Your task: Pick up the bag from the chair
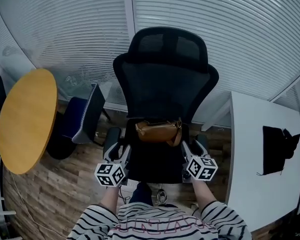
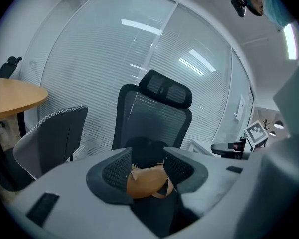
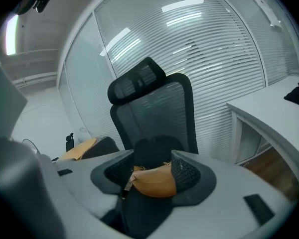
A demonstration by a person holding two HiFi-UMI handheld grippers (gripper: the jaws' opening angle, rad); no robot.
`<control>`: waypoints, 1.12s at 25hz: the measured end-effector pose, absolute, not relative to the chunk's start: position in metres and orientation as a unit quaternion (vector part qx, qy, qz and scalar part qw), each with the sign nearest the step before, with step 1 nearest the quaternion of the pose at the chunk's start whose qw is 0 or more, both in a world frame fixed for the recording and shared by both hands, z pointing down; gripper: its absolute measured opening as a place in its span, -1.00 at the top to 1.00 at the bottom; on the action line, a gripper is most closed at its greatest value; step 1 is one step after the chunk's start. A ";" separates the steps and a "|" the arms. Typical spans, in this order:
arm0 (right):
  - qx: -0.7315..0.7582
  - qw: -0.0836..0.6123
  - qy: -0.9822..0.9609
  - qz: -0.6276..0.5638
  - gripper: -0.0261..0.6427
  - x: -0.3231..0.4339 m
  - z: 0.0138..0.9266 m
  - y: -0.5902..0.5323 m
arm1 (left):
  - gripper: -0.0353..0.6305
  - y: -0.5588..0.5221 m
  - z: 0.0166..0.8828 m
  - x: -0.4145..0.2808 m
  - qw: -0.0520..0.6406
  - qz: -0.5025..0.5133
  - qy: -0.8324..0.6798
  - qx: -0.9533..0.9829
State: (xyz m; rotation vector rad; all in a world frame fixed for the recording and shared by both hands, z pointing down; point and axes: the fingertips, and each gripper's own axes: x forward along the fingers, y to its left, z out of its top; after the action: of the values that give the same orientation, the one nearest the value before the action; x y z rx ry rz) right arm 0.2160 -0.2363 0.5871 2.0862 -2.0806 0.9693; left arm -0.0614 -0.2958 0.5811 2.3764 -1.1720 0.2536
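A: Lighting's soft and even, kinda cool-toned; bright strips glare off the glass wall [image 3: 179, 6] in both gripper views.
B: Yep, heavy fisheye bending the blinds [image 1: 215, 34] (edges go dark), and the black chair [image 1: 165, 84] swallows detail.

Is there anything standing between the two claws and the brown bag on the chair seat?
Nothing visible. The brown leather bag lies uncovered on the black mesh office chair, and the open left claw and right claw face it across bare seat.
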 end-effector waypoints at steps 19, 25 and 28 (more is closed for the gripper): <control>0.721 0.071 -0.605 0.331 0.21 0.251 0.711 -0.346 | 0.14 -0.413 0.718 -0.028 0.324 0.127 -0.380 0.857; 0.718 0.068 -0.606 0.336 0.17 0.258 0.744 -0.377 | 0.05 -0.431 0.752 -0.003 0.345 0.134 -0.377 0.849; 0.714 0.059 -0.602 0.351 0.15 0.259 0.762 -0.387 | 0.01 -0.441 0.764 0.008 0.356 0.129 -0.378 0.845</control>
State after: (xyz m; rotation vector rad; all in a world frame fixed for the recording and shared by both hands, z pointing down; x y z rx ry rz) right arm 0.2593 -0.3871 0.7619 2.1631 -1.8246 1.0639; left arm 0.0076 -0.4415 0.7644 2.1824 -0.9775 0.3341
